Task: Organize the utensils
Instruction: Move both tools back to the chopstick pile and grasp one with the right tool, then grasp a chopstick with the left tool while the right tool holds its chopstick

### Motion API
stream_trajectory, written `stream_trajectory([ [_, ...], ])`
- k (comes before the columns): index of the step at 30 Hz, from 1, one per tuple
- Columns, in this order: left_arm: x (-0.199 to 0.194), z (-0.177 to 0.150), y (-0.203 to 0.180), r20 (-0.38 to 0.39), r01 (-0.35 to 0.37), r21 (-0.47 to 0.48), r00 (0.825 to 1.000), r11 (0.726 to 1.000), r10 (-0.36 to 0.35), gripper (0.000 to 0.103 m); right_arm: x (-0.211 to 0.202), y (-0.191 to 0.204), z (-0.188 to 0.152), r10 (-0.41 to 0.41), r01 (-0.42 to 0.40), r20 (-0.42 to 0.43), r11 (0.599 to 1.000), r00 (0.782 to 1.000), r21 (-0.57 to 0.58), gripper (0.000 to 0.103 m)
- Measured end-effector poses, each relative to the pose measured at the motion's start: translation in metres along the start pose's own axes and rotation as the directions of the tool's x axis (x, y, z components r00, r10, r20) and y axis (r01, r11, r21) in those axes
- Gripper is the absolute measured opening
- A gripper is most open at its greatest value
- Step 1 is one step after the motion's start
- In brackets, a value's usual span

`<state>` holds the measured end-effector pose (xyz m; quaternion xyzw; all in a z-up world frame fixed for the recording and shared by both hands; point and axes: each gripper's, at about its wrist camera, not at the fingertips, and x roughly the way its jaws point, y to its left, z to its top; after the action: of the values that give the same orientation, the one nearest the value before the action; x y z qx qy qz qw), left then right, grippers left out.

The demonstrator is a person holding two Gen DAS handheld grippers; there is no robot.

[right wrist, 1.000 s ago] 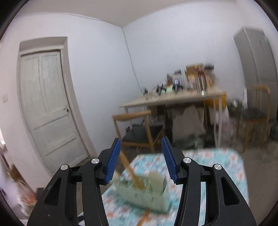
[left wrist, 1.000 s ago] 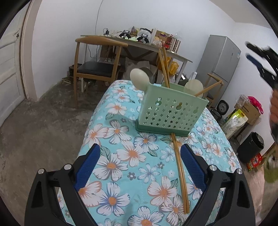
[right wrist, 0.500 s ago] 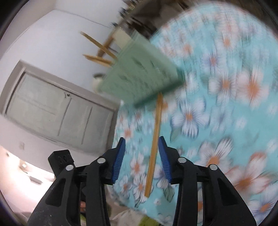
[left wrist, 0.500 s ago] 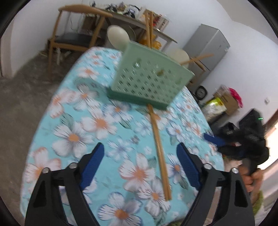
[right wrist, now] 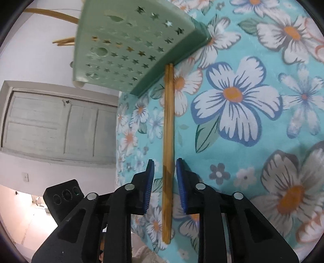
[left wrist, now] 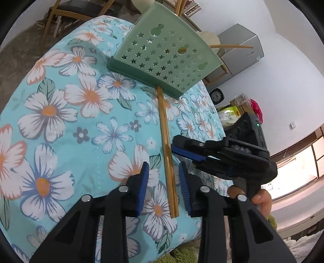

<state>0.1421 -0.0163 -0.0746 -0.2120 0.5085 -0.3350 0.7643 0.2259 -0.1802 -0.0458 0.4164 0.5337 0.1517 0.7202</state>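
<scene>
Nearest you, at the front edge of the worktop [left wrist: 60, 125], your left gripper [left wrist: 164, 189] hangs low over the flowered cloth with its jaws narrowed around the near end of the pair of wooden chopsticks [left wrist: 168, 153]. Those jaws have just been closing, and the chopsticks lie between them, yet a gap of cloth shows on each side, so the blue pads [left wrist: 142, 187] are not pressing on the wood. Just beside it, toward the worktop's right edge, your right gripper [left wrist: 176, 147] comes in from the side, held by your hand [left wrist: 261, 199], whose fingers show below the black handle. From its own camera, the right gripper [right wrist: 163, 183] also straddles the chopsticks [right wrist: 169, 129]; its jaws have just been closing too and stand narrow, with the sticks lying flat between them and a slim gap on either side. Whether either pad brushes the wood you cannot tell.

Further along, the chopsticks run straight across the cloth, side by side and touching, and their far tips meet the dark green base of the pale green utensil basket [left wrist: 164, 52], which stands upright toward the far end of the worktop. Its near wall is pierced with star-shaped holes. More wooden sticks [right wrist: 60, 16] and a pale spoon [left wrist: 210, 40] rise out of its top.
</scene>
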Motion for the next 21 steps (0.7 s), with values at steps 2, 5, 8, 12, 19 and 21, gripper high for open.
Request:
stream_trajectory([
  [2,0.001,0.000,0.003,-0.003,0.000,-0.012,1.000,1.000,0.000,0.028,0.002,-0.004,0.002,0.001,-0.001,0.000,1.000,1.000,0.007,0.016],
  [5,0.002,0.002,0.007,-0.009,-0.005,-0.026,1.000,1.000,0.004,0.027,0.006,-0.009,0.003,0.017,-0.017,0.002,1.000,1.000,0.019,0.012],
  [8,0.004,0.002,0.010,-0.016,-0.018,-0.033,1.000,0.999,0.018,0.027,0.001,-0.016,0.000,0.036,-0.036,0.003,0.999,0.999,0.028,0.009],
  [12,0.007,0.001,0.015,-0.034,-0.041,-0.045,0.999,0.998,0.040,0.027,-0.002,-0.022,-0.001,0.062,-0.062,0.007,0.997,0.998,0.036,0.006],
  [19,0.004,0.001,0.017,-0.034,-0.057,-0.048,0.998,0.997,0.055,0.027,-0.026,-0.037,-0.005,0.084,-0.086,0.026,0.995,0.996,0.059,0.005],
  [21,0.005,0.002,0.017,-0.038,-0.064,-0.049,0.997,0.997,0.062,0.027,-0.031,-0.042,-0.006,0.088,-0.090,0.034,0.994,0.996,0.067,0.005],
])
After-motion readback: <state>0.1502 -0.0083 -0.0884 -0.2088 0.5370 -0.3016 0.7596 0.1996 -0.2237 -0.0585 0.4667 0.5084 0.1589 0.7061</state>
